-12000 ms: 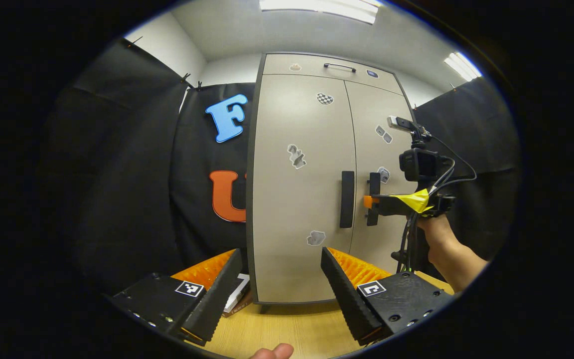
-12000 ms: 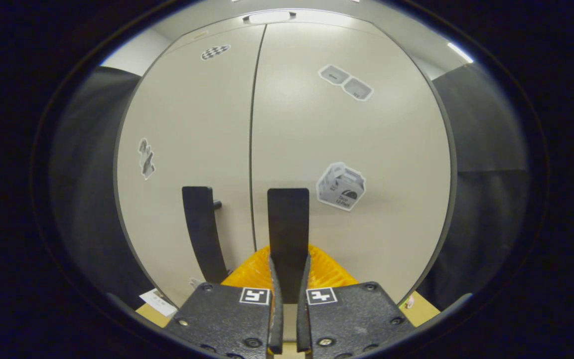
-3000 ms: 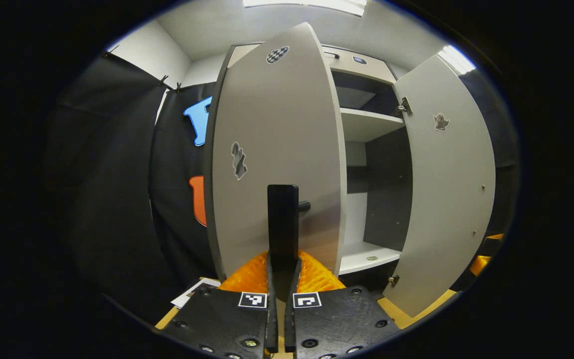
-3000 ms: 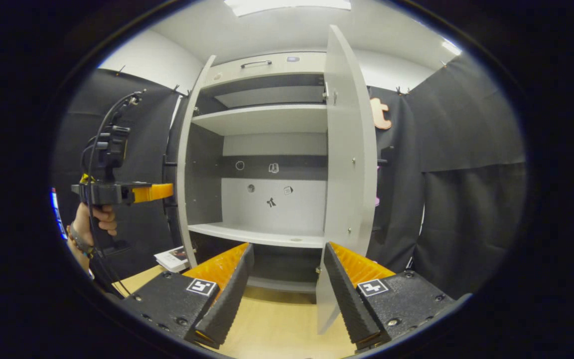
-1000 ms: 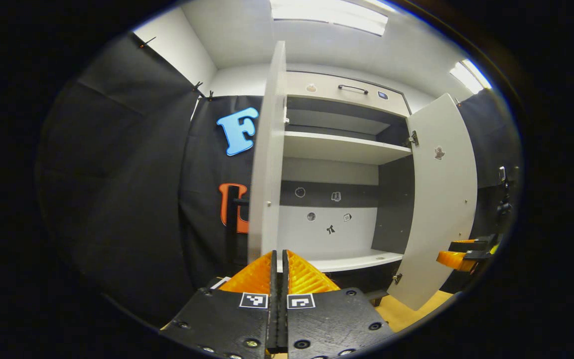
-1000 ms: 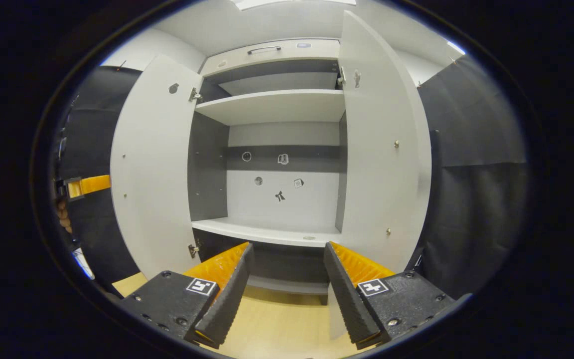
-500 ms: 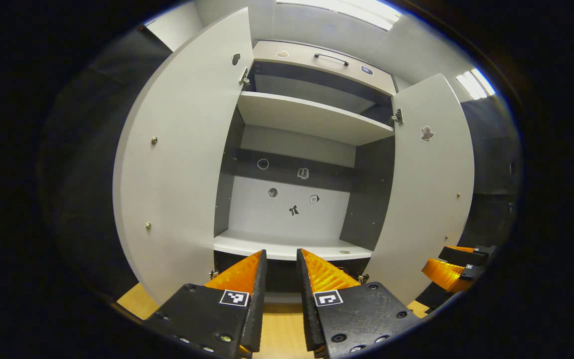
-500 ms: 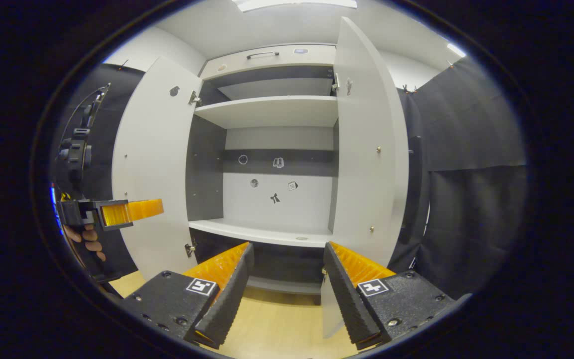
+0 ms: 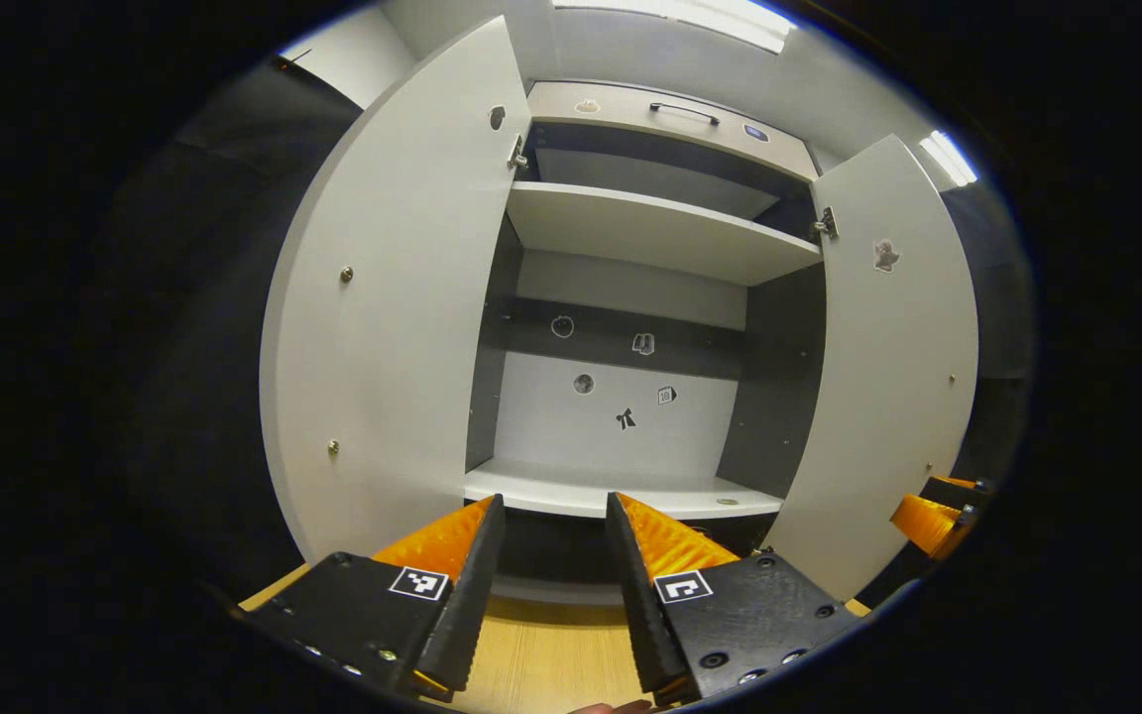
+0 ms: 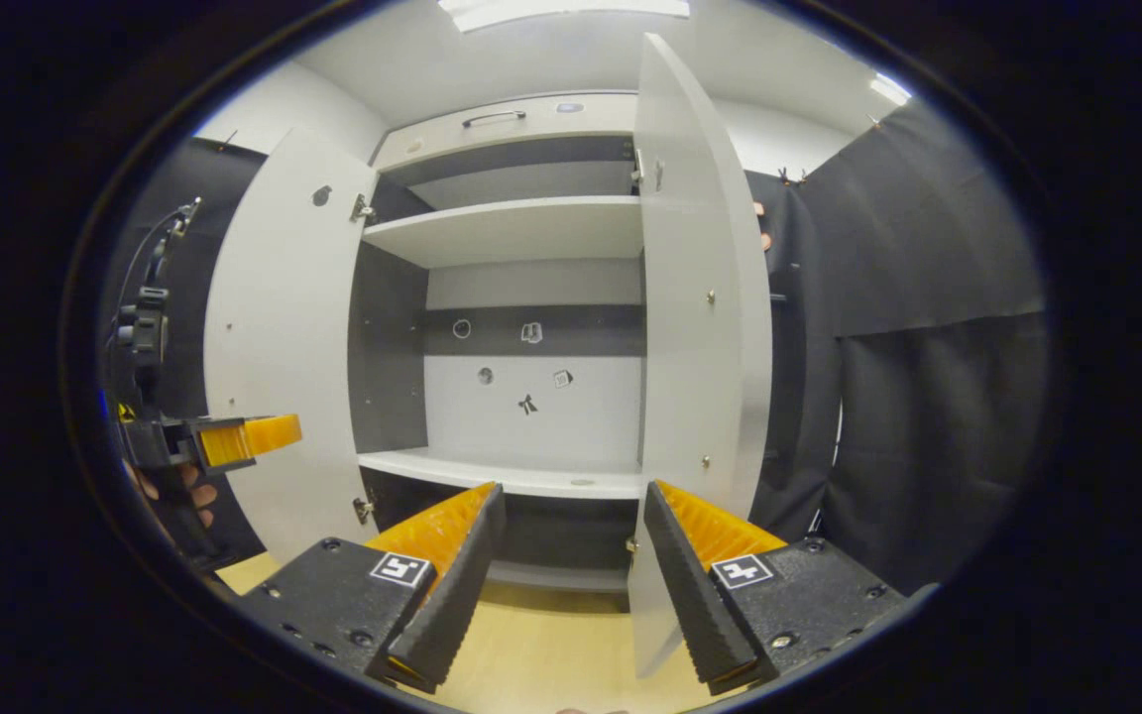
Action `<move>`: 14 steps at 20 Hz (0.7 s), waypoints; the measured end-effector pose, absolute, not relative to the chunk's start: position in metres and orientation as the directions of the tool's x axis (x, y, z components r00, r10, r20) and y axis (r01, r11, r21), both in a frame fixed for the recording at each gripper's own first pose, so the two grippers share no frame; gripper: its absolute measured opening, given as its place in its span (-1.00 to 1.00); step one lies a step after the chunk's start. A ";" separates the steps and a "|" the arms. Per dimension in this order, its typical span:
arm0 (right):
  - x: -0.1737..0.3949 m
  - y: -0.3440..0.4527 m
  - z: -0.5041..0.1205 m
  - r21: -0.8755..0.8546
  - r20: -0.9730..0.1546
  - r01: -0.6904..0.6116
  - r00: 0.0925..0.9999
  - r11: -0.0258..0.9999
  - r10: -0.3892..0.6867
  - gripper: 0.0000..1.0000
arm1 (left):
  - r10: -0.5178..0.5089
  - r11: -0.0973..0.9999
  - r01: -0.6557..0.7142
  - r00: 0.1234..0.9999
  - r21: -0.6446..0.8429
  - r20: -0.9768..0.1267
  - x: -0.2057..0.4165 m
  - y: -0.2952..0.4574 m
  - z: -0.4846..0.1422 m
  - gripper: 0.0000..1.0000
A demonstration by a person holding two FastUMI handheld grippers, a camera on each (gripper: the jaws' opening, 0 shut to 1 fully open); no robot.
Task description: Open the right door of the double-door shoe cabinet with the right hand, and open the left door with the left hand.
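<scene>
Both tools stand in front of the shoe cabinet (image 9: 630, 238) with nothing between their fingers. In the left gripper view, the left tool (image 9: 549, 585) has its two fingers spread apart, and they hang above the wooden desk (image 9: 551, 674), clear of the cabinet. In the right gripper view, the right tool (image 10: 567, 580) is also spread wide and holds nothing.

Both doors of the cabinet are open. The left door (image 9: 383, 317) is swung out to the left side, and its pale inner face is turned to the camera. The right door (image 9: 888, 367) is swung out to the right side. In the right gripper view this right door (image 10: 695, 327) is seen more from its edge, and the left door (image 10: 279, 337) stands open at the far side.

Inside the cabinet there is an upper shelf (image 9: 650, 228) and a lower shelf (image 9: 611, 491), and some small stickers (image 9: 626, 418) are on the back wall.

At the left edge of the right gripper view, the left tool (image 10: 244, 439) shows farther off, near the left door, with a hand (image 10: 189, 491) holding its grip. At the right edge of the left gripper view, an orange finger of the right tool (image 9: 928, 521) shows just beside the right door.
</scene>
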State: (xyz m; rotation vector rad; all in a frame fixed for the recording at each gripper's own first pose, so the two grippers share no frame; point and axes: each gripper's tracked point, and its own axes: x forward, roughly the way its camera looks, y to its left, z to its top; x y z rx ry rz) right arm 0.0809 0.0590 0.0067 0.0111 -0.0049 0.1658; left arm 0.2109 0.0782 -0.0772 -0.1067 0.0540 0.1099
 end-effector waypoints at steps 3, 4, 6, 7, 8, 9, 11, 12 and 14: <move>0.084 0.071 0.006 0.005 0.024 -0.170 0.985 0.985 0.170 0.89 | 0.112 0.993 -0.113 0.993 -0.032 -0.029 0.207 0.072 -0.077 0.22; 0.083 0.076 0.006 0.008 0.036 -0.180 0.983 0.984 0.179 0.90 | 0.111 0.994 -0.112 0.994 -0.010 -0.017 0.206 0.069 -0.076 0.22; 0.083 0.079 0.004 0.015 0.044 -0.182 0.982 0.983 0.181 0.92 | 0.107 0.994 -0.107 0.994 0.031 0.000 0.203 0.064 -0.075 0.25; 0.084 0.079 0.004 0.019 0.046 -0.179 0.983 0.984 0.178 0.91 | 0.103 0.994 -0.103 0.995 0.039 0.004 0.201 0.062 -0.074 0.29; 0.085 0.079 0.005 0.026 0.047 -0.178 0.983 0.984 0.177 0.90 | 0.096 0.995 -0.097 0.995 0.038 0.007 0.200 0.059 -0.074 0.29; 0.086 0.079 0.004 0.032 0.045 -0.176 0.984 0.984 0.174 0.90 | 0.087 0.996 -0.087 0.996 0.029 0.009 0.200 0.056 -0.075 0.29; 0.087 0.078 0.004 0.038 0.043 -0.173 0.984 0.984 0.172 0.90 | 0.077 0.997 -0.077 0.997 0.010 -0.001 0.199 0.054 -0.078 0.29; 0.086 0.076 0.003 0.038 0.042 -0.168 0.985 0.985 0.167 0.92 | 0.079 0.997 -0.079 0.997 0.001 -0.007 0.201 0.055 -0.080 0.29; 0.084 0.075 0.003 0.033 0.044 -0.162 0.986 0.986 0.160 0.90 | 0.083 0.996 -0.083 0.996 -0.014 -0.014 0.200 0.055 -0.080 0.29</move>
